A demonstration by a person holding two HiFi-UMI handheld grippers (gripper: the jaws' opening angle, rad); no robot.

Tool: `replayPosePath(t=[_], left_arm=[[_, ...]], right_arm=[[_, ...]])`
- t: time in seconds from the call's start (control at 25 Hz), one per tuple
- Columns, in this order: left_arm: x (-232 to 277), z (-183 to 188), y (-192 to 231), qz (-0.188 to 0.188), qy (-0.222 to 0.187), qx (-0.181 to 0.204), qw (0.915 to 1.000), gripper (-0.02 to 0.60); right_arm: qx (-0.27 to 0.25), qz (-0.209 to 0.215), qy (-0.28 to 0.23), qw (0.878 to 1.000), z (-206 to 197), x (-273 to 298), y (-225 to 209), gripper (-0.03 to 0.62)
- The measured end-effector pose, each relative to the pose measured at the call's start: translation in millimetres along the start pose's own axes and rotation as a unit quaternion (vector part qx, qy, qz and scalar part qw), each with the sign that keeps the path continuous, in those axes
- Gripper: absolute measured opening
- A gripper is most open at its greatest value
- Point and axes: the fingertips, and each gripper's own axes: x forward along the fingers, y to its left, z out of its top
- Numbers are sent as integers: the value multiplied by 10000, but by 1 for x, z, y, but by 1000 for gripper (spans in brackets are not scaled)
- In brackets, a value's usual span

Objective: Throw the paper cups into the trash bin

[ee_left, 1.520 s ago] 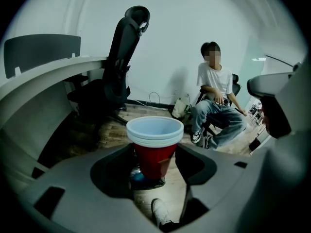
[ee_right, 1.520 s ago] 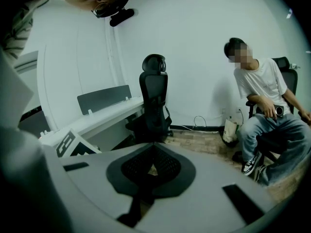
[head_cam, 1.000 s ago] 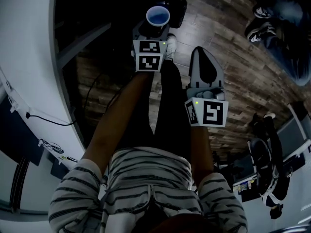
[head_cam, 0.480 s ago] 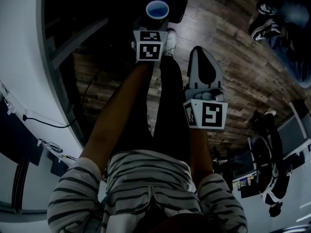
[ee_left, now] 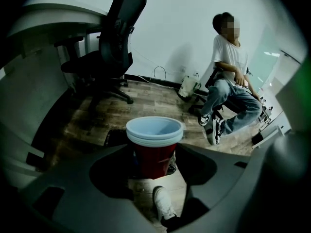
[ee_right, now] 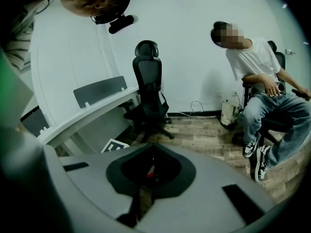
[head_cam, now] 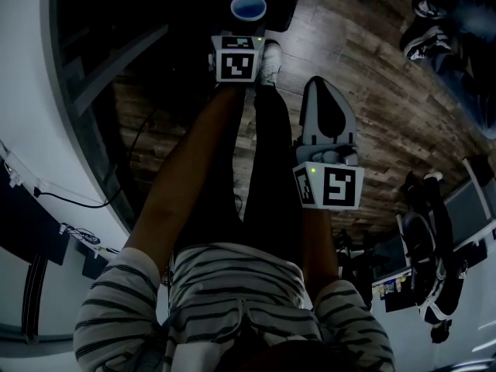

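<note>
Red paper cups, nested in a stack with pale rims up, clamped upright at the lower wall between the wide-spread jaws of the left tool. Held out ahead at arm's reach, just beside what looks like a dark trash bin beyond the tips, though too dim to be sure. Closed on nothing, right tool, hanging back and to the right of the left one.

Seen past the left tool's jaws: wood floor and a white shoe, no clear bin mouth yet. Hence the main risk: letting go too soon, with cups landing by the shoe instead of inside. Second risk: a loose stack coming apart on release, one cup bouncing off the rim. Also worth minding: squeezing harder and crumpling thin paper walls. Seated person well beyond the tips, clear of any drop.
</note>
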Motion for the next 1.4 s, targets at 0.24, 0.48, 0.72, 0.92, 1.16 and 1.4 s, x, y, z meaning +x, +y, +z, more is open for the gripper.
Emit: replayPosePath(t=[0.24,0.48,0.72,0.92,1.16,1.4], left_arm=[[13,-5,2,-105,120,-173,9997,279],[25,-9,9,-97,270,-212,9994,279],[33,-8,13,-131,338,-354,9987,280],[35,-8,12,-111,344,-409,9985,279],[30,-11,12,-40,387,-436,9983,279],[24,-4,12,-82,274,-483,9984,270]], right_arm=[[11,18,63,10000,-7,1,1,9],[55,-8,96,9999,-8,5,-1,9],[83,-29,136,9999,-11,7,-3,9],[95,-61,144,9998,-12,7,-6,11],[126,-102,113,9998,-11,7,-8,9],[105,-91,79,9999,-5,9,-5,9]])
